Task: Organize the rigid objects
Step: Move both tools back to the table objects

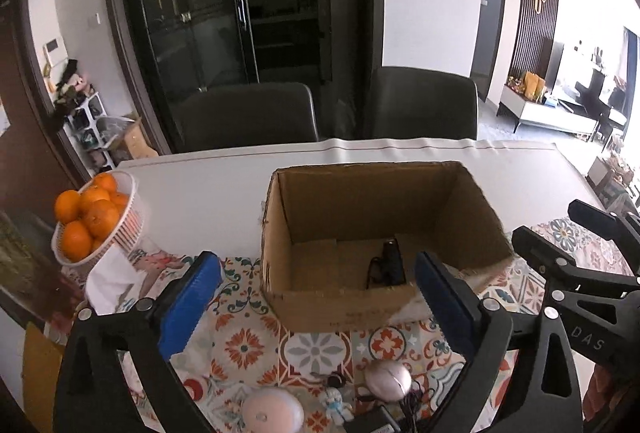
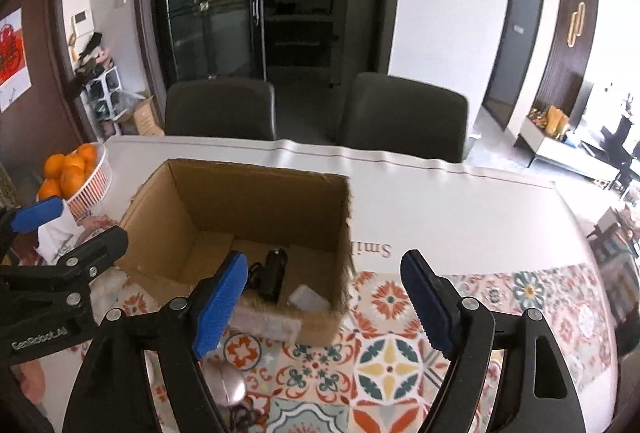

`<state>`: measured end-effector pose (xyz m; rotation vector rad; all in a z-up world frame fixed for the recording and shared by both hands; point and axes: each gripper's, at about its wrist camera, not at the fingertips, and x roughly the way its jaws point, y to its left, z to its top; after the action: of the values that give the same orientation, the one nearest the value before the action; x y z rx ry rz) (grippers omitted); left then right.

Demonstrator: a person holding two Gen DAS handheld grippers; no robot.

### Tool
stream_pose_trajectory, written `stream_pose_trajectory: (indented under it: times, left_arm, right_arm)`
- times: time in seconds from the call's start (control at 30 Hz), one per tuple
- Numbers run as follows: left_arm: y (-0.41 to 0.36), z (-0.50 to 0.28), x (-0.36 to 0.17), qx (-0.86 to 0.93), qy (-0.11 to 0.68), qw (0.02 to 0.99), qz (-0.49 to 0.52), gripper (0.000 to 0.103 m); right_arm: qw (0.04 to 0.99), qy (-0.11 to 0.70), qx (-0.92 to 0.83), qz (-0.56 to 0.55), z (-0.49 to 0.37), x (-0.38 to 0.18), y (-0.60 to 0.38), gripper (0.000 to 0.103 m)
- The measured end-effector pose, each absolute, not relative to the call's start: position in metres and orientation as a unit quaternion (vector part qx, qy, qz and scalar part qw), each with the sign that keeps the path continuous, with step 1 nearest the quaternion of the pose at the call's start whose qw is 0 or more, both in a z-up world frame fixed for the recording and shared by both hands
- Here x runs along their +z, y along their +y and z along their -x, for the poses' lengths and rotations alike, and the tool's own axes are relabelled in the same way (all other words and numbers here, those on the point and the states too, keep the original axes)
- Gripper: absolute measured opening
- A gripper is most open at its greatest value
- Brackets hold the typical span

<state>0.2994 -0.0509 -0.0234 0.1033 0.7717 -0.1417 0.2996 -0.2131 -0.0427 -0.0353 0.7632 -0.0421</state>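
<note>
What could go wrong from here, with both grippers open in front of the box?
1. The grey mouse lies among dark cables; lifting it may drag them along.
2. The left gripper and right gripper hover close together and could collide.
3. The cardboard box looks light; a bump on its near wall might shift it.

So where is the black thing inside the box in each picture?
Left wrist view: the black gadget lies on the floor of the cardboard box, middle of the picture, just left of the right blue finger.
Right wrist view: the same gadget lies in the box, left of centre, just right of the left blue finger.
Shared landmark: the bowl of oranges, at the left in both.
</note>
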Motion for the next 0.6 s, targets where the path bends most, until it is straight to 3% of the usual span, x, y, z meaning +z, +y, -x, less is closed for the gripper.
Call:
stream_pose_trajectory:
  times: [0.6]
  left_arm:
    - [-0.051, -0.207, -0.007, -0.043, 0.36, 0.931, -0.039, 0.103]
  right_arm:
    - [0.948, 0.318, -0.012, 0.012, -0.195, -0.015, -0.215, 0.084]
